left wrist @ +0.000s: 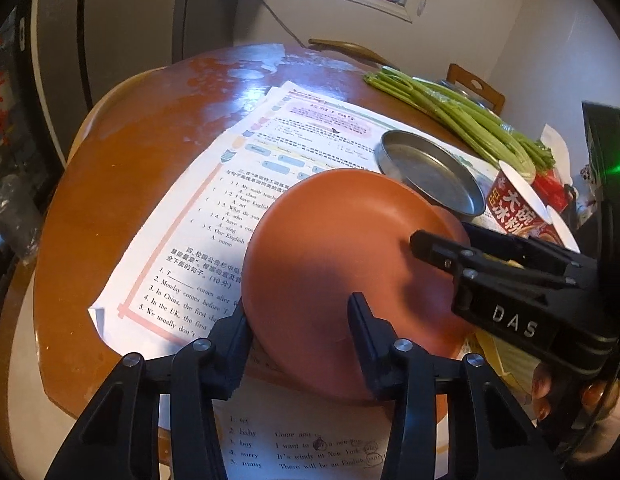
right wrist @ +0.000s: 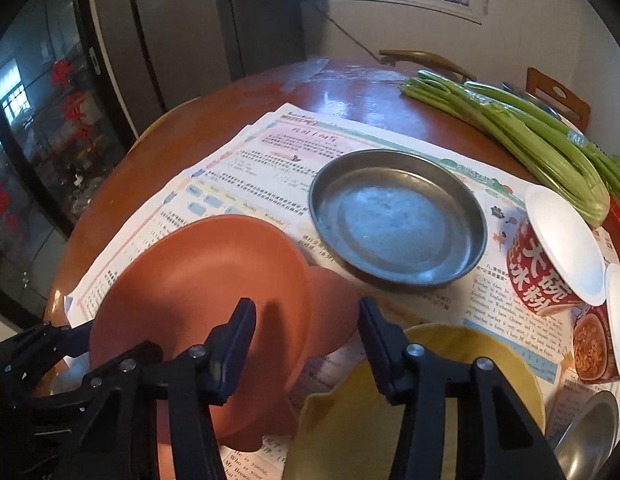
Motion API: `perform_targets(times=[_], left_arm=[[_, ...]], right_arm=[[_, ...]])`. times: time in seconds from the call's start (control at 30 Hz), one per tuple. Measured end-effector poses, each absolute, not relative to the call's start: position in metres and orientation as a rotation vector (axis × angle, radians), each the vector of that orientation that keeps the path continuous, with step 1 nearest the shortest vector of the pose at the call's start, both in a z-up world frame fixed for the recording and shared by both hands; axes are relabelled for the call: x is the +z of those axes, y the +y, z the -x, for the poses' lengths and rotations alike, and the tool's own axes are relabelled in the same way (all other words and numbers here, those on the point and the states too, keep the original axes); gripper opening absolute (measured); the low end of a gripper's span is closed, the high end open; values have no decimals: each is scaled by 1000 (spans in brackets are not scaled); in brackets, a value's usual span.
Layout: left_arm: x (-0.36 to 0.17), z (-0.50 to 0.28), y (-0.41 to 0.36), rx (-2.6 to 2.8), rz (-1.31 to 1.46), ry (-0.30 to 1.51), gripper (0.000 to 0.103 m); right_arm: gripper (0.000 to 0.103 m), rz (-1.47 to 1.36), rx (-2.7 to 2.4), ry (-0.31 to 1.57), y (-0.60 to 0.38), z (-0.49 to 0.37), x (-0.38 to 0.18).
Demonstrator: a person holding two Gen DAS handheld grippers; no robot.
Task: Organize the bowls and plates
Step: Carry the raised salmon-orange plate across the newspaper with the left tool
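An orange plate (left wrist: 330, 264) is tilted up above the papers, its rim between the fingers of my left gripper (left wrist: 300, 316), which is shut on it. It also shows in the right wrist view (right wrist: 198, 280), over a second orange plate (right wrist: 334, 312) lying flat. My right gripper (right wrist: 306, 320) is open, one finger over the tilted plate's face, and shows in the left wrist view (left wrist: 434, 246) at the plate's right side. A metal dish (right wrist: 398, 220) lies on the papers. A yellow bowl (right wrist: 374, 408) sits under my right gripper.
Printed worksheets (left wrist: 214, 216) cover the round brown table (left wrist: 122, 160). Celery stalks (right wrist: 522, 132) lie at the back right. Red noodle cups (right wrist: 550, 264) stand at the right. A steel bowl (right wrist: 590, 436) is at the lower right. Chairs (right wrist: 558, 96) stand behind the table.
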State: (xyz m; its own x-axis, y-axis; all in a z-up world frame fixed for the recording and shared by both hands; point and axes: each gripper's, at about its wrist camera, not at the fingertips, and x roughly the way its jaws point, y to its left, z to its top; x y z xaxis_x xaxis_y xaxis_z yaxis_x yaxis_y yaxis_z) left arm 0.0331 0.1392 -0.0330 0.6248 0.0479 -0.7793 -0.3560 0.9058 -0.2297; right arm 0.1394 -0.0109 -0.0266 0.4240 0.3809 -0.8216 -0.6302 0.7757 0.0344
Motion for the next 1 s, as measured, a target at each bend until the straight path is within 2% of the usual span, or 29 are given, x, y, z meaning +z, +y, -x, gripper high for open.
perform_targets(times=[0.23, 0.67, 1.0], left_arm=[[-25, -30, 162, 215, 431, 862, 47], [31, -41, 214, 204, 372, 773, 48], [11, -68, 235, 191, 382, 800, 48]], right_arm=[[51, 290, 649, 948, -4, -134, -23], [51, 210, 673, 859, 34, -133, 28], [51, 169, 642, 915, 48, -148, 10]])
